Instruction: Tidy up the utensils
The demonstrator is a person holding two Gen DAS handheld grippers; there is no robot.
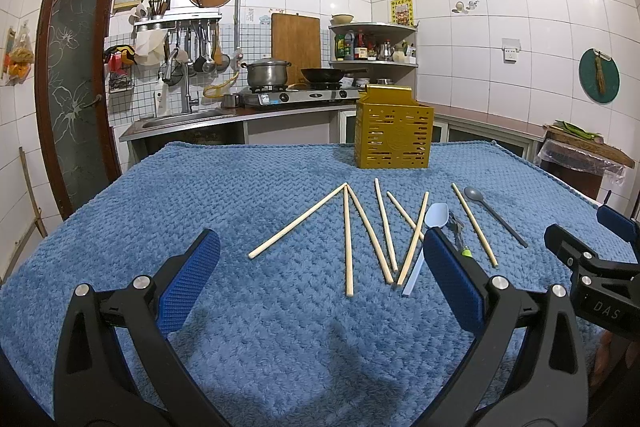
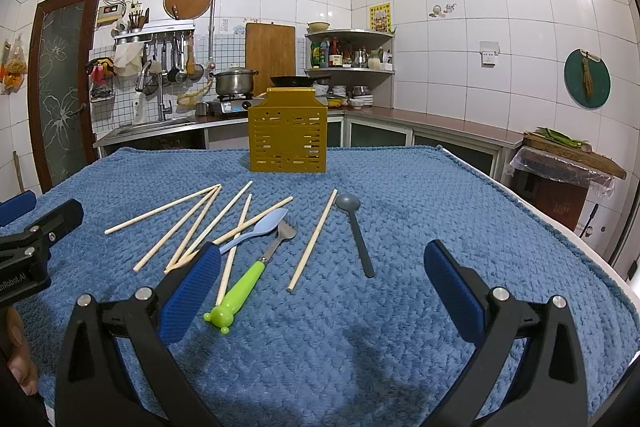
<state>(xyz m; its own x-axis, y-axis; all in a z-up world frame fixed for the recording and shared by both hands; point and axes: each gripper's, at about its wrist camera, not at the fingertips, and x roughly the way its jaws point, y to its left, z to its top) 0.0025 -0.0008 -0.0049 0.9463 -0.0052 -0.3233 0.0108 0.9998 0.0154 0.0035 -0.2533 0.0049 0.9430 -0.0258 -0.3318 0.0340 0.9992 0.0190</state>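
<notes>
Blue-blanketed table (image 1: 240, 347): nothing sorted; my left tongs (image 1: 320, 283) and right tongs (image 2: 322, 291) gape empty; chopsticks (image 1: 348, 243) go into far-edge yellow holder (image 1: 394, 139).

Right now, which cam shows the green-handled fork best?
Right wrist view: the fork lies fully exposed, tines to green handle, beside the light blue spoon. In the left wrist view, the left gripper hides most of it; only part of the fork shows.

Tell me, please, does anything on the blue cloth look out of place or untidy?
Yes. The chopsticks lie scattered and crossed beside the fork and two spoons, none inside the yellow holder.
</notes>
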